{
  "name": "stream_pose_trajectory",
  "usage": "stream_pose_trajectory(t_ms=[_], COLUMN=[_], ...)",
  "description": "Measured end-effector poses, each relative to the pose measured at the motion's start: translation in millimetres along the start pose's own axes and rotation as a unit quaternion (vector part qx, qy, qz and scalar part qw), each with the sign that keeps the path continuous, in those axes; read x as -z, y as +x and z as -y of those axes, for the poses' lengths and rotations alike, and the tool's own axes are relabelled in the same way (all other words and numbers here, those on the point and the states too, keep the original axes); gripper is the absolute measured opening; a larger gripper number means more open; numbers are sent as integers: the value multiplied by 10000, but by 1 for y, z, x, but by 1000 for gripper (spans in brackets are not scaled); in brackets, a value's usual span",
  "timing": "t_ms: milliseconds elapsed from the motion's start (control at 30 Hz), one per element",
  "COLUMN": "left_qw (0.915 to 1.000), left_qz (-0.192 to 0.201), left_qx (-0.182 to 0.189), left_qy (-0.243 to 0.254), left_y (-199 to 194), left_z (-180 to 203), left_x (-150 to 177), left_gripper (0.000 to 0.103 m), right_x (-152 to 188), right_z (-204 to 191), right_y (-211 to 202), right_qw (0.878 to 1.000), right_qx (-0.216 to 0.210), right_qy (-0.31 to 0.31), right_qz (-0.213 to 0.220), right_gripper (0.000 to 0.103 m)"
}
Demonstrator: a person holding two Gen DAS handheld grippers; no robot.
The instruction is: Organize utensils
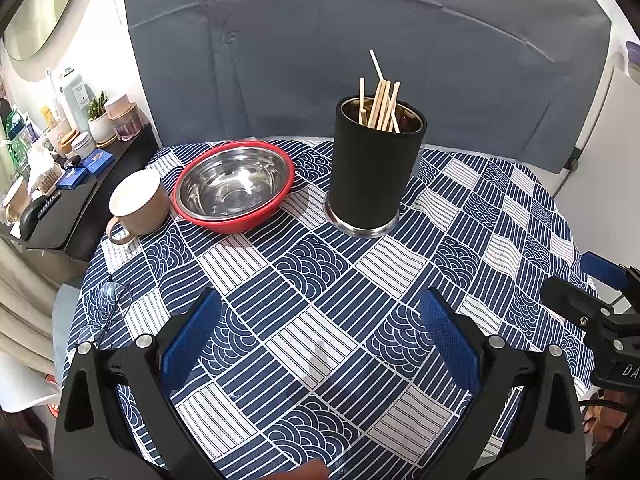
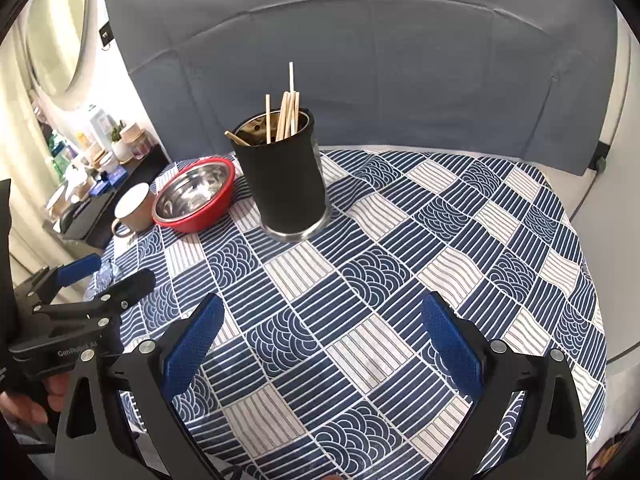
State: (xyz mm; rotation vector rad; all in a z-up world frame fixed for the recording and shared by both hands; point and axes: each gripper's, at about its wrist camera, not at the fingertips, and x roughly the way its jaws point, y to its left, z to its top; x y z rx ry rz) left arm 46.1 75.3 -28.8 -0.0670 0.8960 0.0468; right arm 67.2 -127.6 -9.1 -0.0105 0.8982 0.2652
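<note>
A black cylindrical holder point(image 1: 374, 168) point(image 2: 286, 184) stands upright at the far middle of the table, with several wooden chopsticks point(image 1: 382, 106) point(image 2: 286, 114) standing in it. A steel bowl nested in a red bowl point(image 1: 234, 186) point(image 2: 194, 196) sits left of the holder. A beige mug point(image 1: 138, 204) point(image 2: 134, 208) stands left of the bowls. My left gripper point(image 1: 320, 344) is open and empty over the near tablecloth. My right gripper point(image 2: 320, 344) is open and empty too. Each gripper shows at the edge of the other's view point(image 1: 600, 292) point(image 2: 92, 280).
A blue and white patterned cloth point(image 1: 328, 280) point(image 2: 400, 272) covers the round table. Clear-framed glasses point(image 1: 108, 308) lie at the table's left edge. A dark side shelf with jars, boxes and a plant point(image 1: 80, 152) stands left. A grey backdrop point(image 1: 360, 40) hangs behind.
</note>
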Motion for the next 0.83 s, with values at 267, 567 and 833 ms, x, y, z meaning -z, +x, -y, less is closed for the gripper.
stream_pose_trajectory(t_ms=[267,567,833], left_qw=[10000,10000,9999], left_qz=[-47,35,-1], left_qx=[33,74,72], left_qy=[12,-54,-90], left_y=[3,0,1], left_z=[-1,-3,-6], left_x=[-1,-2,-1], left_gripper=[97,97,97], right_x=[-1,-1,0], right_z=[0,0,0], right_y=[2,2,5], right_qw=[10000,10000,10000], right_qx=[12,12,8], right_qy=[-3,-3,-14], right_qz=[-17,-19,-24], right_gripper=[95,95,95])
